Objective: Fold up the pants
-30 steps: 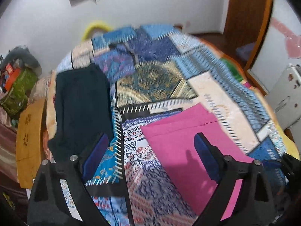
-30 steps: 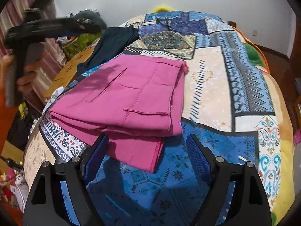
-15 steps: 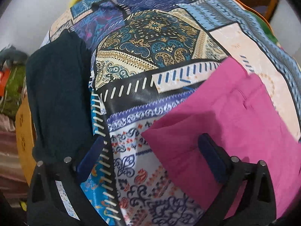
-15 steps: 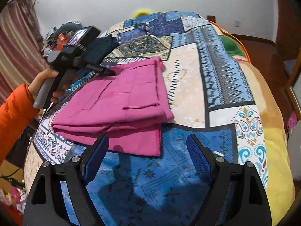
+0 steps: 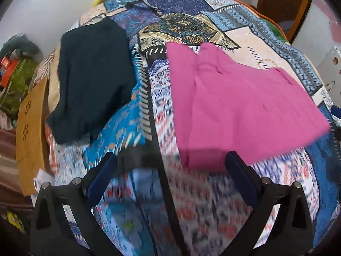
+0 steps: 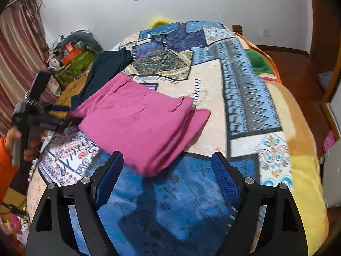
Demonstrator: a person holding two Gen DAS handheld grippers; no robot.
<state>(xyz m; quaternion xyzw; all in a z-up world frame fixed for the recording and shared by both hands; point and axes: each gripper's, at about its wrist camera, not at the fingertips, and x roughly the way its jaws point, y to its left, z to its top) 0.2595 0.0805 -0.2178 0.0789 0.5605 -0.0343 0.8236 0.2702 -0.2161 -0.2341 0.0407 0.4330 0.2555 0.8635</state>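
Across the middle of both frames, the pink pants [image 5: 240, 106] are lying on the patchwork bedspread [image 6: 245, 98] as a compact multi-layer bundle, so the folding is looking essentially finished, with perhaps only tidying remaining. Both the left gripper [image 5: 170, 170] and right gripper [image 6: 167, 166] are gaping wide, gripping nothing. I am counting one pink pair, one dark folded garment [image 5: 91, 74] at upper left, and two grippers.

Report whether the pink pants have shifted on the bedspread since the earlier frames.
Yes. The pink pants slid away from the camera: their far corner now covers the bedspread's black dashed band, which it stopped short of earlier.
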